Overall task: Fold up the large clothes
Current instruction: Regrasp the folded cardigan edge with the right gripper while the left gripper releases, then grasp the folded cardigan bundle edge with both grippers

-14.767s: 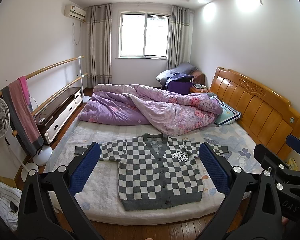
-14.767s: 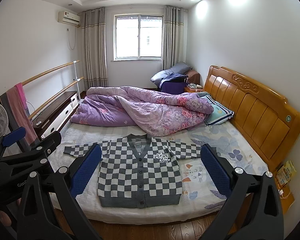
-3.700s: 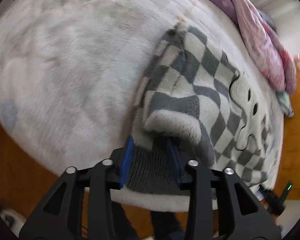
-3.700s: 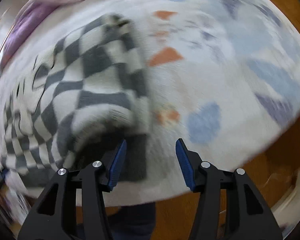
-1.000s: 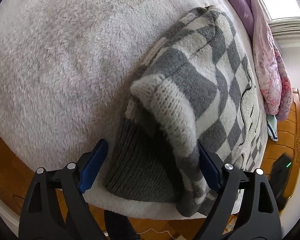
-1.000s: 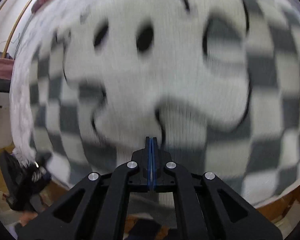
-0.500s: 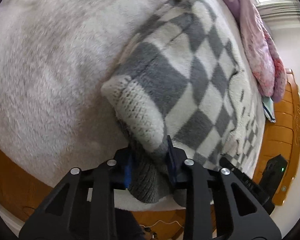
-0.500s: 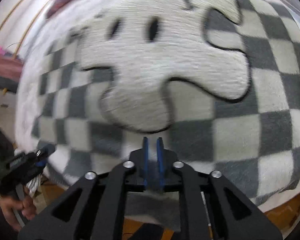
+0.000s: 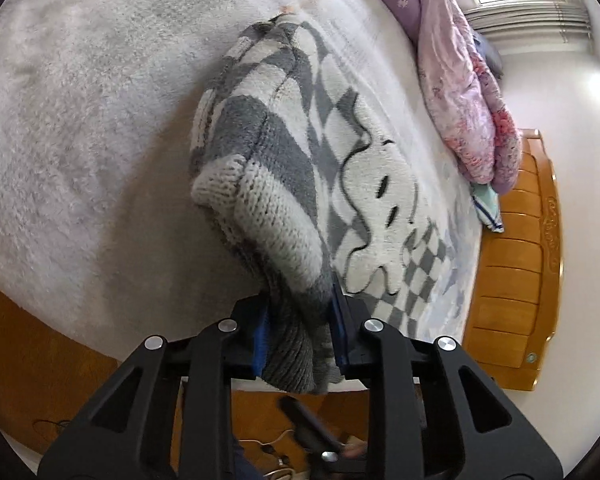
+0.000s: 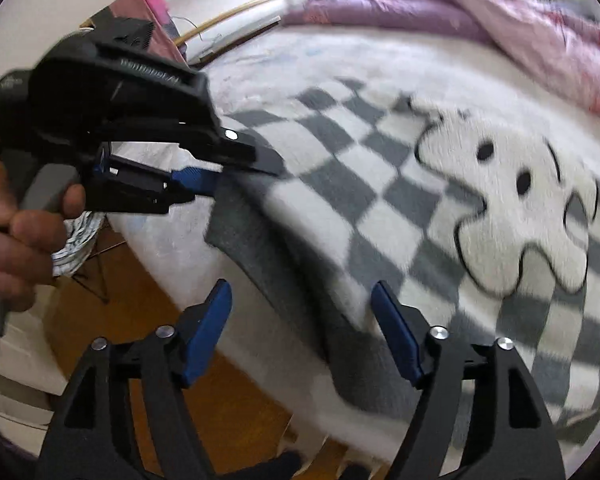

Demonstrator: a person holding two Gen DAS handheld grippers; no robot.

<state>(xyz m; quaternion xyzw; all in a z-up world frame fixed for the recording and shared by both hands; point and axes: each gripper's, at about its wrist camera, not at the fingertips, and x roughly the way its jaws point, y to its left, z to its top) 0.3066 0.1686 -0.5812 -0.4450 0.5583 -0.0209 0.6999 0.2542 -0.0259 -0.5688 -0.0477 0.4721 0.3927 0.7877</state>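
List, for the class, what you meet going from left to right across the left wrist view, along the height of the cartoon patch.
Fluffy pale bed cover → bunched edge of the checked cardigan → white cartoon patch → pink quilt → wooden headboard → white wall.

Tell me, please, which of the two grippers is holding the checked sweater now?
The left gripper: its blue pads are shut on the grey ribbed hem of the checked sweater. The right gripper is open, with nothing pinched between its fingers.
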